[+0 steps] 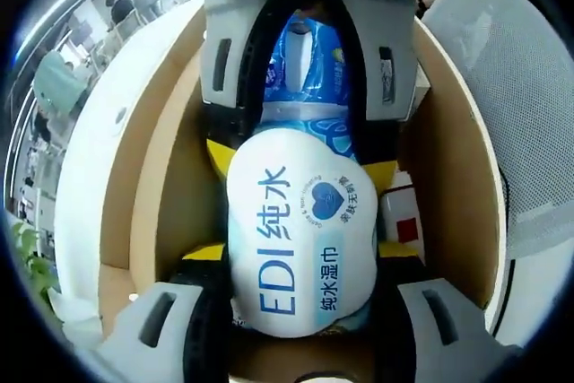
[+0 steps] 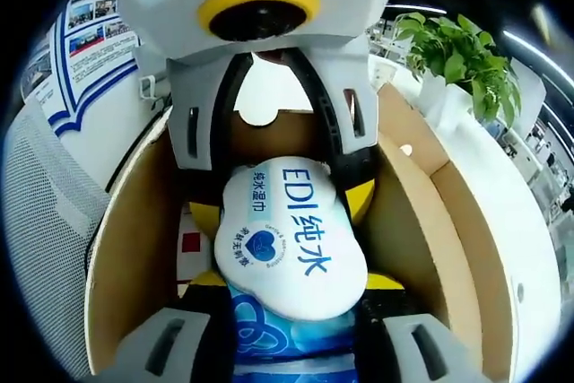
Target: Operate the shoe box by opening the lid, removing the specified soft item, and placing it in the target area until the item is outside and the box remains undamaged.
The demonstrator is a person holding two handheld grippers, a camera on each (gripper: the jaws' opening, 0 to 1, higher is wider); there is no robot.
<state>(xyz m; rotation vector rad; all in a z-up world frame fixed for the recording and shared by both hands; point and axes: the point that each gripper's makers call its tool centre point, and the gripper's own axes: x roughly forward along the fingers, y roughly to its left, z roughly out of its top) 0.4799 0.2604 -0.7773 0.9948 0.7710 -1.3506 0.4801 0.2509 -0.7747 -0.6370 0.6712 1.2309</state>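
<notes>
A soft pack of wet wipes, white with blue print and a blue far end, lies inside the open cardboard shoe box. My left gripper is shut on the pack's white end, its yellow-tipped jaws pressing both sides. The right gripper comes in from the top, facing mine, and grips the pack where white meets blue. In the right gripper view the same pack sits between my right gripper, shut on it, and the left gripper opposite. The box walls rise on both sides.
A small white item with a red square lies on the box floor beside the pack. A grey mesh chair stands close to the box. A potted plant and a wall poster are beyond it.
</notes>
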